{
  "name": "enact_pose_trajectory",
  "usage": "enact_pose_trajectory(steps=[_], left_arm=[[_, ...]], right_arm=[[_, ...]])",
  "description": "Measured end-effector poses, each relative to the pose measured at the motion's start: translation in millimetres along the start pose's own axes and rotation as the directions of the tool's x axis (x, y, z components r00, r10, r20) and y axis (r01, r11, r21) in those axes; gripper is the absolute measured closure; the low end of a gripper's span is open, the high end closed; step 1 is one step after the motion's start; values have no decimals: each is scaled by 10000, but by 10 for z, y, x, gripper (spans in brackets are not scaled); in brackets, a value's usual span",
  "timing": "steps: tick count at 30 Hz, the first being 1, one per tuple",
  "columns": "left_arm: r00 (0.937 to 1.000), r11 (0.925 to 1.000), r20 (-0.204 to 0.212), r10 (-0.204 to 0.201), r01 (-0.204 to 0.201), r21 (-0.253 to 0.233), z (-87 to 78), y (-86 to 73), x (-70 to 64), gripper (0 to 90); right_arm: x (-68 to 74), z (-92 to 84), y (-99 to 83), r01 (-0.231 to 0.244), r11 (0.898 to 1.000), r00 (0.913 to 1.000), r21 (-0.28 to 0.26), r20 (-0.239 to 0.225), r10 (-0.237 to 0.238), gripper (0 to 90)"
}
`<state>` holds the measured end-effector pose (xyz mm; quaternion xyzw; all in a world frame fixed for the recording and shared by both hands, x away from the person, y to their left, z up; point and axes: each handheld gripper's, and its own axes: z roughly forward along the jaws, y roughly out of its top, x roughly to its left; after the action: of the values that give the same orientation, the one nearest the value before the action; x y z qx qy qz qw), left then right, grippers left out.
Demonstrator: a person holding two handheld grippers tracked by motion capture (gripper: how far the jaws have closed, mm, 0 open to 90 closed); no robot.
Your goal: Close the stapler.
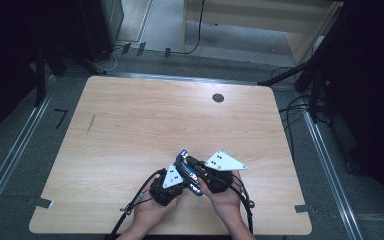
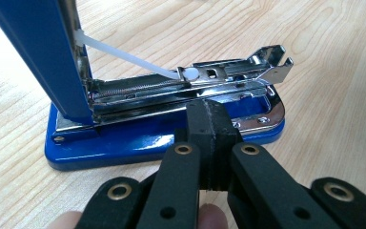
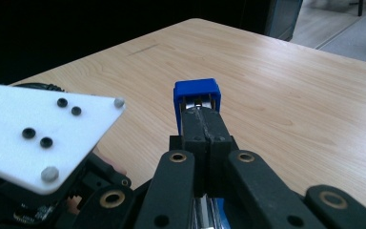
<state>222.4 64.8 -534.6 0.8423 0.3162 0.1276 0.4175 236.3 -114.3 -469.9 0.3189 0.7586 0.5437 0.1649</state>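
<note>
Left gripper (image 2: 208, 125): jaws closed, tips against stapler | Right gripper (image 3: 205, 125): jaws closed, tips inside raised lid | Blue stapler (image 2: 162, 138): glossy base, chrome magazine exposed, lid (image 3: 196, 89) swung up; between both hands at 6 o'clock on wooden table (image 1: 130, 120)

Wooden table (image 1: 130, 130), light grain, rounded corners, with a round dark grommet (image 1: 218, 97) near its far edge and a short dark mark (image 1: 91, 123) toward its left side. Grey floor (image 1: 10, 145) around it, with black cables (image 1: 300, 107) at right.
</note>
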Motion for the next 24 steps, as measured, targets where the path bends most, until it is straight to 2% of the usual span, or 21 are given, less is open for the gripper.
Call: enact_pose_trajectory(steps=[22,24], left_arm=[[10000,10000,-31,54,-54,27,-3,0,0,900],[10000,10000,-42,60,-60,18,-2,0,-1,900]], right_arm=[[-19,227,112,97,10000,9996,-20,-256,-97,900],[-14,263,105,193,9996,9996,217,-212,-189,900]])
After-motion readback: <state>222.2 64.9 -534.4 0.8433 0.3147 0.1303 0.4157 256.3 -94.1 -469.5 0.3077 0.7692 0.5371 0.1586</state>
